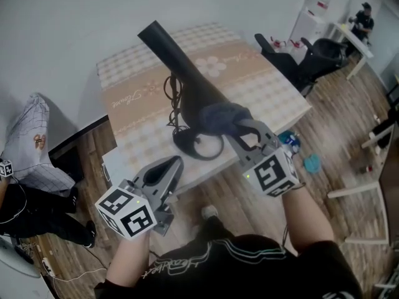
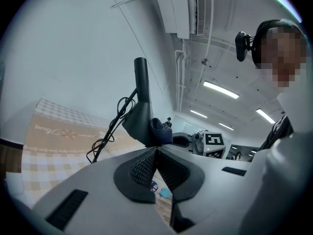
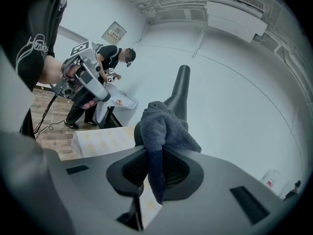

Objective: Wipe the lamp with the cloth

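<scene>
A black lamp (image 1: 187,73) with a long tapered neck leans over the table (image 1: 274,92), which has a beige patterned cover; its round base (image 1: 198,147) rests near the front edge. My right gripper (image 1: 244,129) is shut on a grey-blue cloth (image 1: 219,117) that is bunched against the lamp's lower body. In the right gripper view the cloth (image 3: 164,126) hangs between the jaws with the lamp (image 3: 180,89) behind it. My left gripper (image 1: 173,164) hovers at the table's front edge, left of the base, shut on nothing. The left gripper view shows its pads (image 2: 142,168) touching, with the lamp (image 2: 142,111) ahead.
The lamp's black cable (image 1: 172,98) lies coiled on the table left of the lamp. Black office chairs (image 1: 302,58) stand to the right, and a person (image 1: 361,20) sits at a far white desk. Blue items (image 1: 309,162) lie on the wooden floor. A white checked garment (image 1: 31,136) hangs at left.
</scene>
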